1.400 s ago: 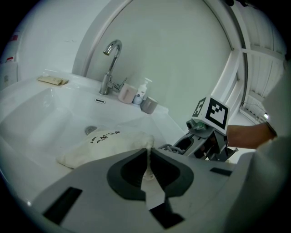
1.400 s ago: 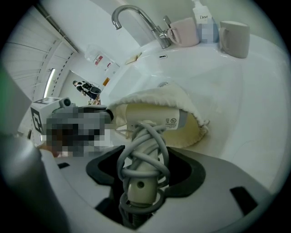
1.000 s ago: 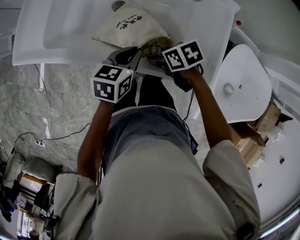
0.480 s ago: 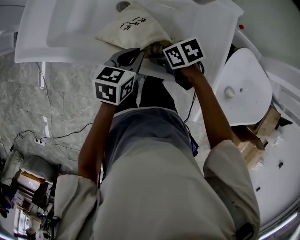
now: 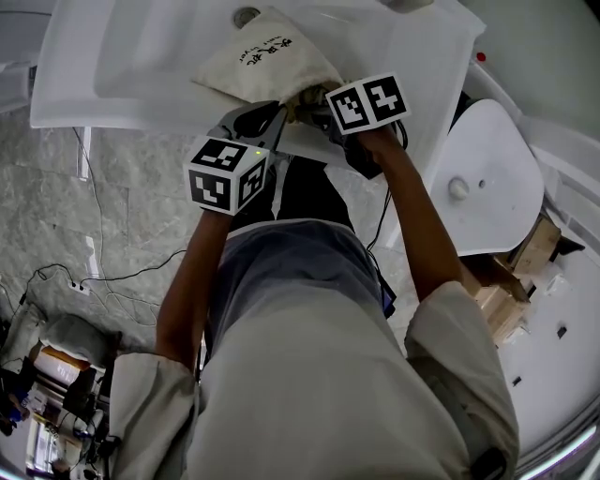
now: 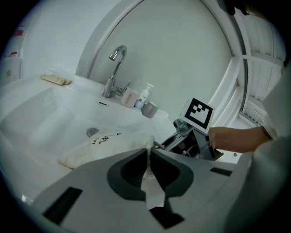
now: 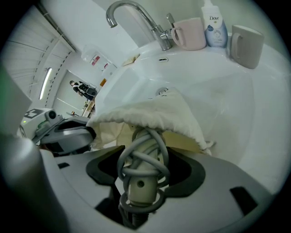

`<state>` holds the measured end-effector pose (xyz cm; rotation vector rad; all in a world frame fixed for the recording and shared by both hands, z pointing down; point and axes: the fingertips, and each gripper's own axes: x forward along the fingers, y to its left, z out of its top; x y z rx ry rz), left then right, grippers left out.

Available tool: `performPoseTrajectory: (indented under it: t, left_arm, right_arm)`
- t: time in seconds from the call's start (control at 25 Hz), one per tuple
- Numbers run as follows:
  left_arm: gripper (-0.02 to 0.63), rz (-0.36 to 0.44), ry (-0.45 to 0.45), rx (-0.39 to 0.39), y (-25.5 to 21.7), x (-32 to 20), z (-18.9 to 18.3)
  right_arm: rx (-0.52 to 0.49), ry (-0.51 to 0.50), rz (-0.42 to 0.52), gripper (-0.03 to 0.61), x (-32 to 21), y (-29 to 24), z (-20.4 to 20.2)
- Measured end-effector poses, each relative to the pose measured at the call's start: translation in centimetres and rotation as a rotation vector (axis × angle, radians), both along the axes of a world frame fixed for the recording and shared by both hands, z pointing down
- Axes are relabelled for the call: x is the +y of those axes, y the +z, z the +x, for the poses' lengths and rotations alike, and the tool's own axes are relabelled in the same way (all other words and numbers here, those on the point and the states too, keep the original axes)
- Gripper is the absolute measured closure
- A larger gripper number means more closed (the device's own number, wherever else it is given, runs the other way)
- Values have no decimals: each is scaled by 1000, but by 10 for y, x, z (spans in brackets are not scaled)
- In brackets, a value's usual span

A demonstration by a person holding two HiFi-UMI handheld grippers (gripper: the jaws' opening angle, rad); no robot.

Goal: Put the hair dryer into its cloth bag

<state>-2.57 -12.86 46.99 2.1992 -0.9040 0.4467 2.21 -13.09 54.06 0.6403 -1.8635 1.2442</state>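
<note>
Left claw [image 6: 149, 150]: clenched on a fold of the cloth bag [image 6: 109, 143] at its mouth edge, cloth pinched between the pads.
Right claw [image 7: 145, 149]: grasping the hair dryer [image 7: 140, 184] by its handle, cord [image 7: 138, 173] wound round it.
Dryer axis: runs along my right claw's line, butt end toward me, front end inside the bag mouth, hidden by cloth.
Bag: lies in the sink [image 5: 122, 56], closed end by the drain [image 5: 246, 16], mouth toward me at the front rim.

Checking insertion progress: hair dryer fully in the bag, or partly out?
Partly out: the hair dryer handle, cord-wrapped, protrudes from the cloth bag, clamped by right gripper.
</note>
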Motion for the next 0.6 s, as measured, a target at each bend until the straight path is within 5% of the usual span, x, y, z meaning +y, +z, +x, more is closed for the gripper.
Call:
performPoseTrajectory:
  t: [0.6]
  left_arm:
    - [584,4,0,13,-6,0,8]
  right_arm:
    - [39,26,66,298,-15,14,-8]
